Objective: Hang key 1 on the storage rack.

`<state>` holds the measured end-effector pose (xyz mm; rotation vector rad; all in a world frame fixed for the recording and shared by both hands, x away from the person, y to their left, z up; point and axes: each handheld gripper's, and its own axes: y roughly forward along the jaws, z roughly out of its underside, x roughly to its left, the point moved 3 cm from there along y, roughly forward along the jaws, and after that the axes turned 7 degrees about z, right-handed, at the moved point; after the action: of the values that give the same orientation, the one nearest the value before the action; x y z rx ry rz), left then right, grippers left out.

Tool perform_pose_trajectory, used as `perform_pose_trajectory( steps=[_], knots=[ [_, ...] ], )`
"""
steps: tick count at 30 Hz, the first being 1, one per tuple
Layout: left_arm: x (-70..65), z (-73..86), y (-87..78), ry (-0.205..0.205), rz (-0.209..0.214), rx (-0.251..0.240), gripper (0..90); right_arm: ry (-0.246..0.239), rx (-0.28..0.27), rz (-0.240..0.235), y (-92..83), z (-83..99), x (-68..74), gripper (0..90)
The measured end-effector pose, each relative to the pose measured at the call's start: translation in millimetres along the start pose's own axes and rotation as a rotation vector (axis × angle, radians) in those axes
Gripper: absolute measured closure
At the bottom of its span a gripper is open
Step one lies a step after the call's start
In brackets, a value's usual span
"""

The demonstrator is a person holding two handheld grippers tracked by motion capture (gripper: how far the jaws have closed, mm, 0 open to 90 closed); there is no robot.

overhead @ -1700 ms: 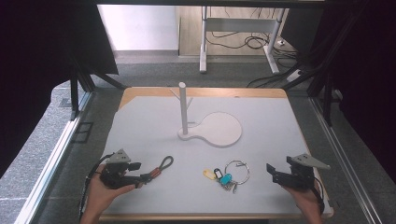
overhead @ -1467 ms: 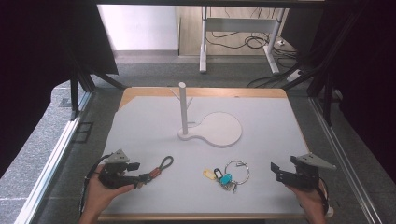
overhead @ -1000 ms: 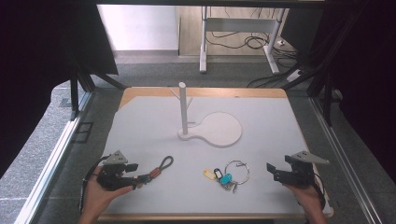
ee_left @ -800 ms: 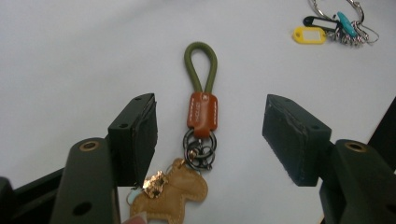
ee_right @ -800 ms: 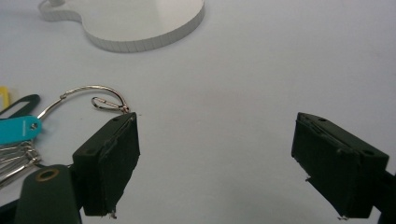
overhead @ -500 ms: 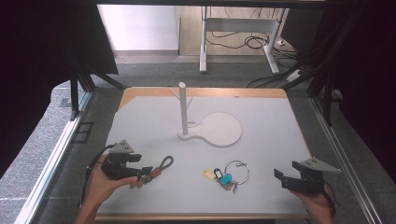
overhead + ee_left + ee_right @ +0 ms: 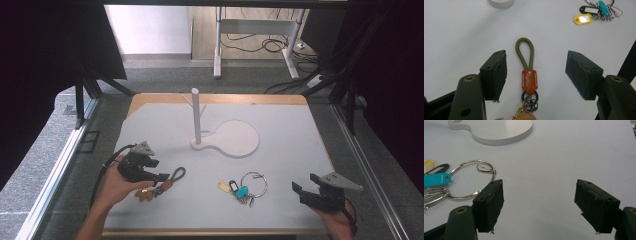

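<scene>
Left gripper point(image 7: 161, 177) jaws stand wide apart, pads clear of the keychain point(image 7: 528, 78), which lies flat on the table point(image 7: 290, 140) between them. Right gripper point(image 7: 300, 192) jaws have just been closing but gape empty, just beside the key ring point(image 7: 472, 178).

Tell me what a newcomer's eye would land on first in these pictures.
First, the green cord keychain with its orange leather tab, lying on the white table between the open jaws of the left gripper. Next, the big key ring with yellow, black and turquoise tags at front centre, then the white post stand behind.
</scene>
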<state>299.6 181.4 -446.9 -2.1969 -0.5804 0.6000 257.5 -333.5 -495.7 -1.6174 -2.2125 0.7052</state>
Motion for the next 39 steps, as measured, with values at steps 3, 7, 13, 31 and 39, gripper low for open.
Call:
perform_pose_trajectory(
  steps=[3, 7, 13, 31, 39],
  knots=[
    [1.6, 0.1, 0.2, 0.006, -0.002, 0.022, 35.1, -0.002, 0.001, -0.002, 1.9, 1.1, 1.8, 26.3],
    [4.2, 0.2, 2.0, 0.011, -0.003, 0.053, 36.4, -0.010, 0.020, -0.004, 5.9, 4.0, 4.0, 27.2],
    [9.1, -0.1, 13.9, 0.014, 0.005, 0.137, 40.4, -0.013, 0.035, -0.004, 8.5, 6.0, 6.3, 27.6],
    [7.2, 4.6, 52.2, 0.036, 0.024, 0.337, 53.2, -0.010, 0.068, 0.004, 13.8, 11.0, 7.2, 29.1],
    [8.3, 6.1, 62.4, 0.064, 0.026, 0.410, 58.7, -0.019, 0.077, 0.001, 15.8, 12.3, 8.6, 29.1]
  ],
)
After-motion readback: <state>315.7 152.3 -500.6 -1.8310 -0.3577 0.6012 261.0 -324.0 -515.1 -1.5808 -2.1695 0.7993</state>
